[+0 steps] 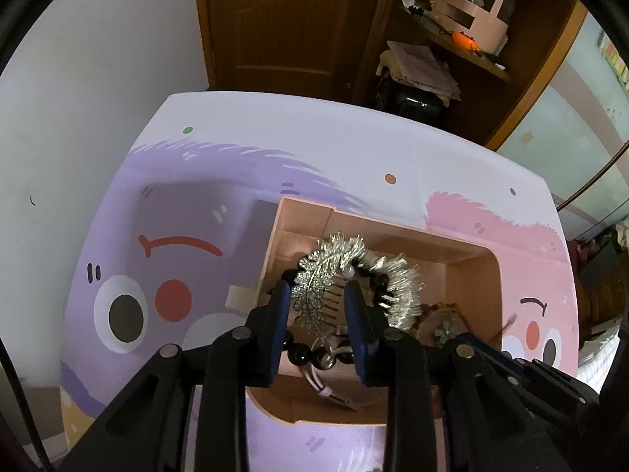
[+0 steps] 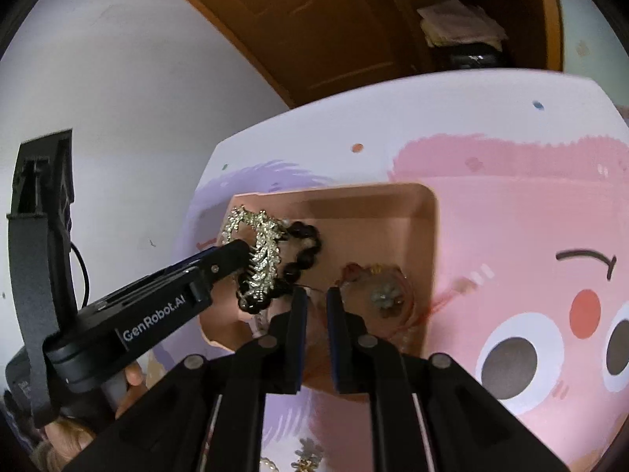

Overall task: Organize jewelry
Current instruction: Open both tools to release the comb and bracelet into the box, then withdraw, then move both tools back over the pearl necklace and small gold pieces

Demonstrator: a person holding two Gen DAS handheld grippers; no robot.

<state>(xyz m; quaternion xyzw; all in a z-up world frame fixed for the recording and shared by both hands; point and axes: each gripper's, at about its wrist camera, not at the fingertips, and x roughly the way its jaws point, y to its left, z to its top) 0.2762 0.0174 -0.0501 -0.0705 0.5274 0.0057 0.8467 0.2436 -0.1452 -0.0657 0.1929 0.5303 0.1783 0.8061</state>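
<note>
White "GenRobot.AI" lettering marks the left gripper (image 2: 251,253), clamped on a silver leaf hair comb (image 1: 314,291) above the pink box (image 1: 471,253) mid-tabletop (image 1: 314,149). Inside lies a dark bead bracelet (image 2: 302,259). Right gripper (image 2: 316,295) hovers, jaws slightly parted, holding nothing.

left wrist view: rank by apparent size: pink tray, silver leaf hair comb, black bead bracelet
1. pink tray, largest by far.
2. silver leaf hair comb and black bead bracelet: unsure; the comb sits nearer the camera and the left claw partly hides the bracelet.

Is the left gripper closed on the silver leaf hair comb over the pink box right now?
Yes. The left gripper has the silver leaf hair comb between its fingers, above the pink box.
</note>
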